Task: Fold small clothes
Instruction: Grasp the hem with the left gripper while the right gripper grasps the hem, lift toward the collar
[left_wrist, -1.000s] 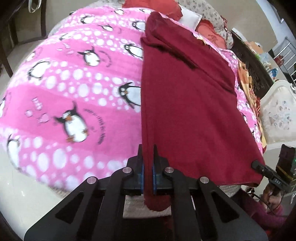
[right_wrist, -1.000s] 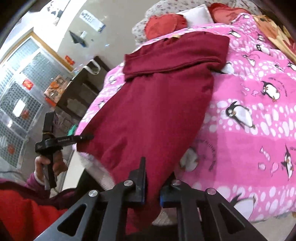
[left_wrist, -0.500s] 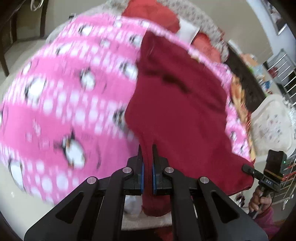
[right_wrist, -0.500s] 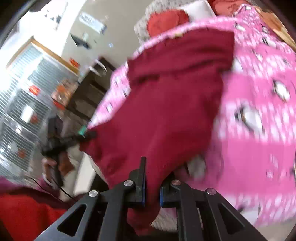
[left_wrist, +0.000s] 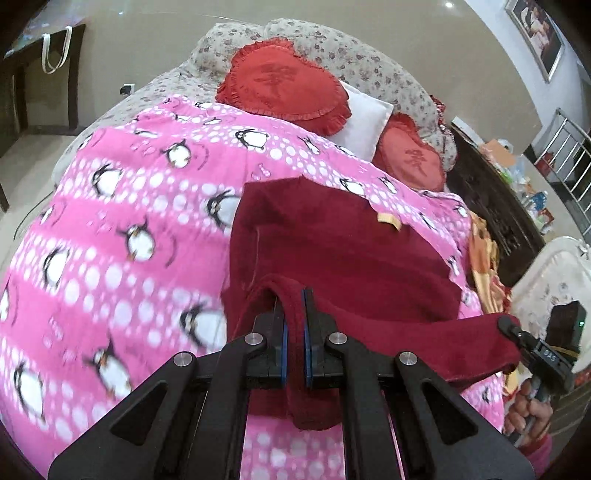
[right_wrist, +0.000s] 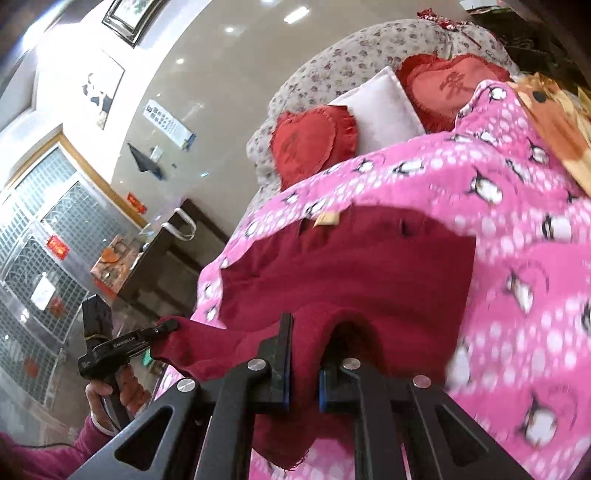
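A dark red garment (left_wrist: 343, 251) lies on a pink penguin blanket (left_wrist: 122, 236) on the bed, with a small yellow tag (left_wrist: 388, 220) at its far edge. My left gripper (left_wrist: 293, 321) is shut on one near corner of the garment and holds it lifted over the rest. My right gripper (right_wrist: 303, 354) is shut on the other near corner of the garment (right_wrist: 354, 269), also lifted. The near edge hangs between the two grippers. The right gripper also shows in the left wrist view (left_wrist: 517, 332), and the left gripper in the right wrist view (right_wrist: 162, 328).
Red heart cushions (left_wrist: 284, 85) and a white pillow (left_wrist: 364, 122) lie at the head of the bed. A dark cabinet (left_wrist: 495, 206) and an orange cloth (left_wrist: 484, 243) stand at the right. A dark table (right_wrist: 166, 258) stands left of the bed.
Both grippers have lifted the near hem and carried it forward over the garment towards the far end, so the garment now shows doubled and shorter.
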